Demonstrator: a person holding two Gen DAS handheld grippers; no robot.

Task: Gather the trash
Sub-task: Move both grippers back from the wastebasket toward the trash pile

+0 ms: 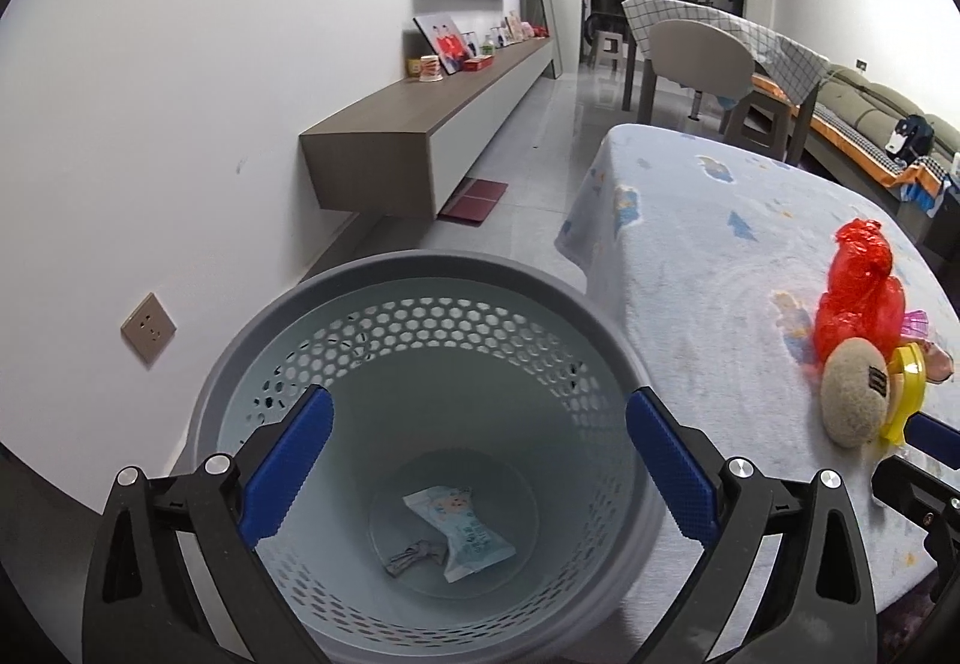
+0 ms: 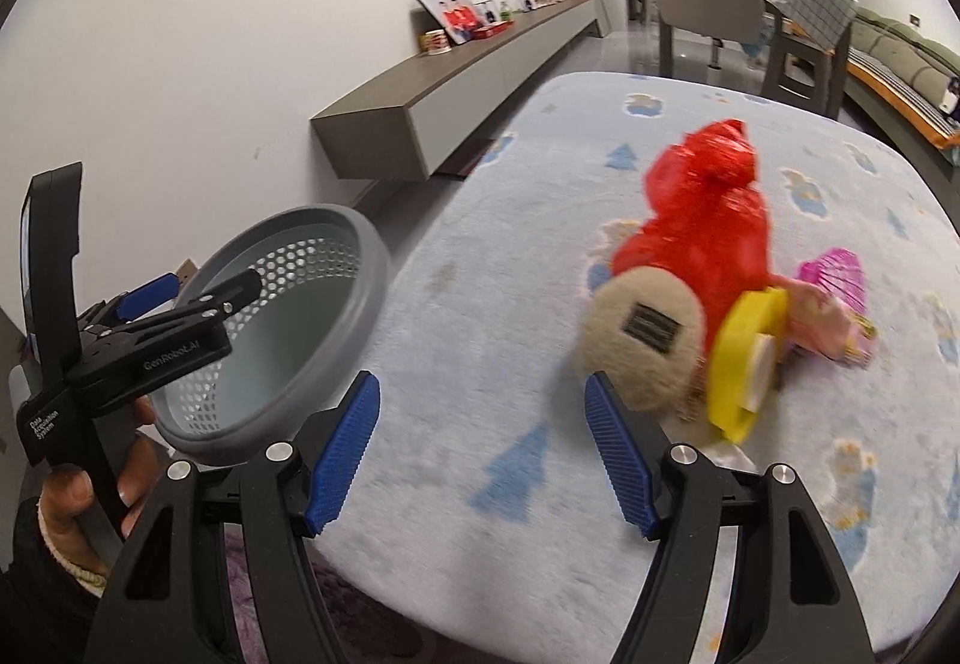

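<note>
A grey perforated trash basket stands beside the table; it also shows in the right wrist view. At its bottom lie a pale blue snack wrapper and a small grey scrap. My left gripper is open and empty above the basket. On the table lie a red plastic bag, a beige fuzzy ball, a yellow tape ring and pink wrappers. My right gripper is open and empty, its right finger near the ball.
The table has a light blue fleece cover. A floating wooden shelf runs along the left wall. A chair and a second table stand behind, with a sofa at far right.
</note>
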